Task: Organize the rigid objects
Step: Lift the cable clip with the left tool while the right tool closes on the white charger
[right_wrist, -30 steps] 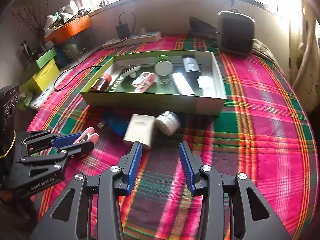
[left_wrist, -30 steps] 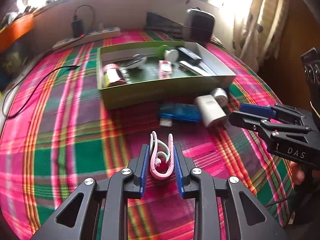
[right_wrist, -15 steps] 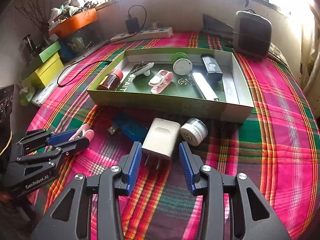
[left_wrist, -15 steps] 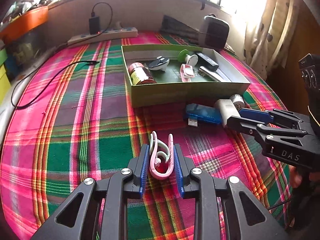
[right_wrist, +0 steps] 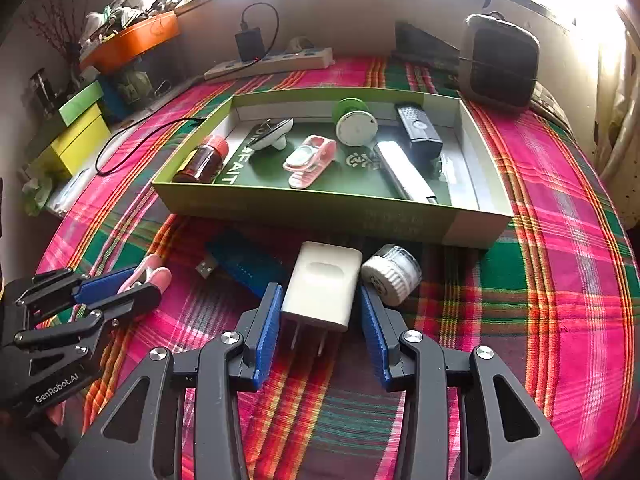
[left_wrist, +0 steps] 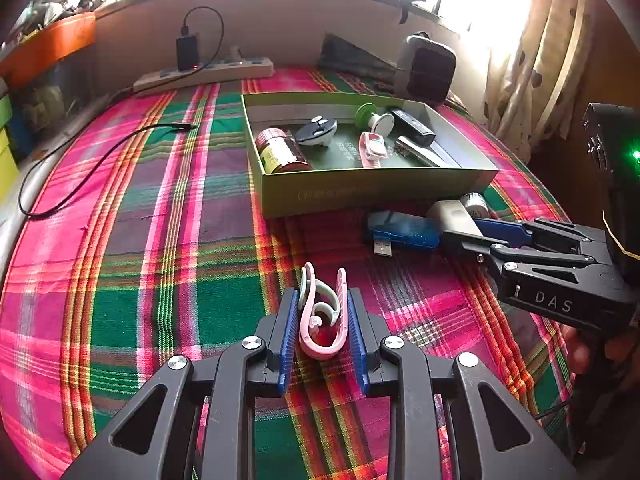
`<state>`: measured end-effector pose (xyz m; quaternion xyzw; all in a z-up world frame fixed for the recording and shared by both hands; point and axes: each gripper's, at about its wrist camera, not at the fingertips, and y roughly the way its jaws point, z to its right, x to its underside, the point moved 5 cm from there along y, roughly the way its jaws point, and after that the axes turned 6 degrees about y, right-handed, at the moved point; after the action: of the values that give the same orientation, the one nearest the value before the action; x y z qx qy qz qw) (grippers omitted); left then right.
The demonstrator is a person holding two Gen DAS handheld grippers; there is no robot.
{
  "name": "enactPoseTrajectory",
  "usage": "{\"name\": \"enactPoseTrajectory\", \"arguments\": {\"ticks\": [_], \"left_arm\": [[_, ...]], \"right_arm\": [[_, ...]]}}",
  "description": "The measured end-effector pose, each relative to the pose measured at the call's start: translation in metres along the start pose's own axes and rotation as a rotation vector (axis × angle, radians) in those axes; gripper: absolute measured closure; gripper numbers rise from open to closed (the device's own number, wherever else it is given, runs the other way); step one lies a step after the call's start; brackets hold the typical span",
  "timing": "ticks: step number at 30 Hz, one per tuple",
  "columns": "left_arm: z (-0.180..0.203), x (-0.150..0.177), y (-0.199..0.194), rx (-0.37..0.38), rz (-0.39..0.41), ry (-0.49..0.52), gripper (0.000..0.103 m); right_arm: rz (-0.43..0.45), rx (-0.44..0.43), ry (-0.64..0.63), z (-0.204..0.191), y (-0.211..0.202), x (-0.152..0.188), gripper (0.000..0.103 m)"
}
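My left gripper is shut on a pink and white clip, held just above the plaid cloth. From the right wrist view it sits at the far left with the clip poking out. My right gripper is open and straddles a white charger lying on the cloth, prongs toward me; the pads do not visibly press on it. A blue USB device lies left of the charger, a small white round jar right of it. Behind them stands the green box.
The box holds a red-capped bottle, another pink clip, a black remote, a silver bar and round items. At the back lie a power strip, a black cable and a dark speaker. A curtain hangs to the right.
My right gripper has moved forward so the white charger now lies between its jaws. The left gripper keeps the pink clip, its view swung slightly left.
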<state>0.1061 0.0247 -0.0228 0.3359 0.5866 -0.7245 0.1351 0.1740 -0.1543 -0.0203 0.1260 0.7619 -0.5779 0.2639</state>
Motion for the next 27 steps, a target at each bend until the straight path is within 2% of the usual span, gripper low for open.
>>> {"name": "enactPoseTrajectory", "arguments": {"ticks": [5,17,20,22,27], "left_arm": [[0.0009,-0.0001,0.0002,-0.008,0.004,0.008,0.08],[0.0026,0.0002,0.0004,-0.018,0.006,0.014,0.079],[0.0012,-0.0001,0.0008,-0.021,0.006,0.013,0.079],[-0.0002,-0.0003,0.0008,-0.022,0.007,0.001,0.079],[0.0022,-0.0002,0.0012,-0.046,0.006,0.006,0.08]], "right_arm": [[0.01,0.037,0.014,0.004,0.0021,-0.0044,0.062],[0.041,0.051,-0.022,0.0019,0.0035,-0.0034,0.063],[0.047,0.047,-0.025,0.0021,0.0034,-0.0028,0.063],[0.051,0.048,-0.017,0.0041,0.0024,-0.0025,0.068],[0.053,0.024,-0.003,0.006,0.0012,-0.0023,0.068]]}}
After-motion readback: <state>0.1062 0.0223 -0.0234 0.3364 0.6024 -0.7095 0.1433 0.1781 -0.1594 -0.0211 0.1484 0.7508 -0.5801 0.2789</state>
